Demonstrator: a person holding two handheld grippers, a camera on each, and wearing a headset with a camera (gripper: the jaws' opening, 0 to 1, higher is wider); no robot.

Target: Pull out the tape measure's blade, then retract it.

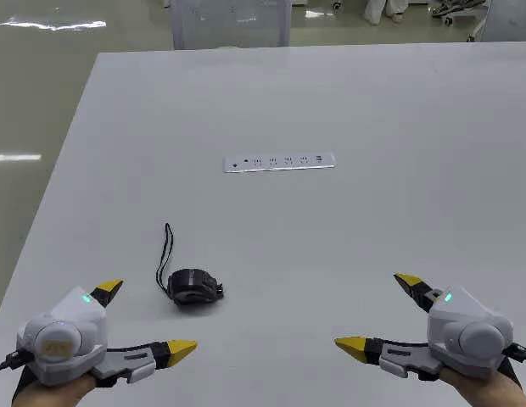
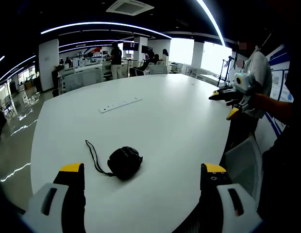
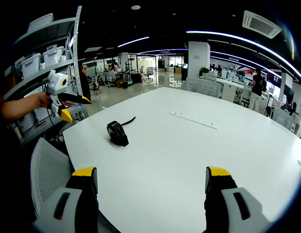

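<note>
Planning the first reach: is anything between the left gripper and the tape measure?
Nothing visible. Only bare table lies between the open left gripper and the tape measure. Its cord trails away on the far side, and the power strip sits well beyond.

Bright, even ceiling light; fisheye-warped edges.

We're in a big open-plan office. A broad white table [image 1: 373, 110] fills the head view, with a power strip [image 1: 279, 161] at its centre and glossy floor [image 1: 42, 85] in the upper left. In the left gripper view there's a ceiling air vent [image 2: 129, 7] at the top, a person [image 2: 115, 58] standing among desks in the upper left, and a mesh office chair [image 2: 245, 160] lower right. In the right gripper view, long light strips [image 3: 223, 34] curve across the top and shelving [image 3: 43, 53] with boxes stands upper left.
</note>
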